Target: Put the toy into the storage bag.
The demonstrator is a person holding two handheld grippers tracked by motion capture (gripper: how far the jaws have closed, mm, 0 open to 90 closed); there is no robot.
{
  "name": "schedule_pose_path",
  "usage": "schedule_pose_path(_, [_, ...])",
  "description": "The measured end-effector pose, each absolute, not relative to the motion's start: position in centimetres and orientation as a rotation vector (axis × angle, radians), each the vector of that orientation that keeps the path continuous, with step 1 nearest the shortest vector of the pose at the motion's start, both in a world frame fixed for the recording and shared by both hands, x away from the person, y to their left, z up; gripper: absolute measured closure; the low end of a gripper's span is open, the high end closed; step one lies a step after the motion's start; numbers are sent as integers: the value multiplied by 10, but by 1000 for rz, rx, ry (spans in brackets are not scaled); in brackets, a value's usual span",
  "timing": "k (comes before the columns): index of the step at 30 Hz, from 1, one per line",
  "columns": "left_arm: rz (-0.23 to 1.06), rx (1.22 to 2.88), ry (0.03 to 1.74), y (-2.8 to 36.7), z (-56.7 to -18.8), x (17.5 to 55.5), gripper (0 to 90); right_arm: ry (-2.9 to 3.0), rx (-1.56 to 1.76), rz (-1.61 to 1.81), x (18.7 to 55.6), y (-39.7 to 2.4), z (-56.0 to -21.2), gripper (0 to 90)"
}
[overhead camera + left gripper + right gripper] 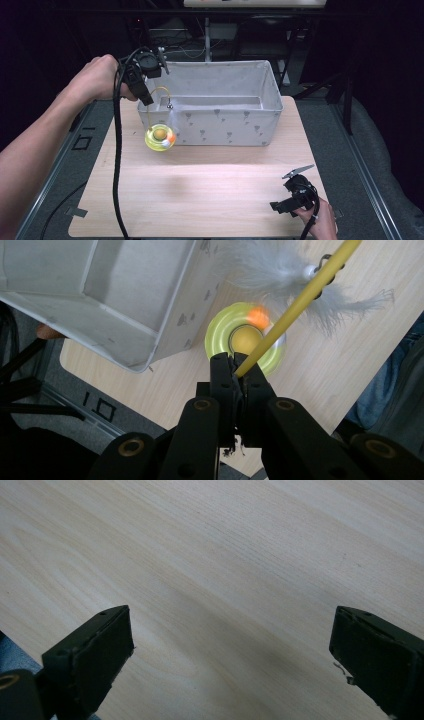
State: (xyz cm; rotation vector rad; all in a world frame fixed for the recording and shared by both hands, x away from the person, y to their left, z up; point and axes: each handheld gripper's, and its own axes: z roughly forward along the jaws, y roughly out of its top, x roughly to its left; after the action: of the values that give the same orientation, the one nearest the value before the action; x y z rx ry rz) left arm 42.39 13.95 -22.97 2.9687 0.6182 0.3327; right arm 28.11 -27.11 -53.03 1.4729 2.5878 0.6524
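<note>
L forearm comes in from bottom left of the high view, angled up and across the table edge, hand wrapped round the left gripper (145,92), which tips downward at the near left corner of the bin (235,127). Its jaws are clamped tight on the end of a thin yellow wand (295,302); in the left gripper view the wand runs up and away from the jaw tips. Wand is slim, smooth, bends in an arc in the high view. A wispy grey feather (280,270) w/ a small metal clip hangs at its far end. Below it, a round yellow-green toy (160,137), translucent plastic disc, ball in the middle, orange bit at the rim, just in front of the bin's left corner, over the table (200,200).

R hand low at bottom right, holding the right gripper (292,202) near the table edge, pointed left; jaws spread wide, nothing between them, in the right gripper view.

Bin: rectangular, soft grey fabric, small dark print, straight walls. Table: pale wood, fine grain, rounded corners.
</note>
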Motion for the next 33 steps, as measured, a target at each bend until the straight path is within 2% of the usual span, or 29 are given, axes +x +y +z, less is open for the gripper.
schedule_pose_path(22, [396,2947,680,135,-194,441,877,2579,1481,663,281,-271,-531,35])
schedule_pose_path(33, [486,2908,750,132,-171,454,877,2592,1475,652,281,-271,-531,35])
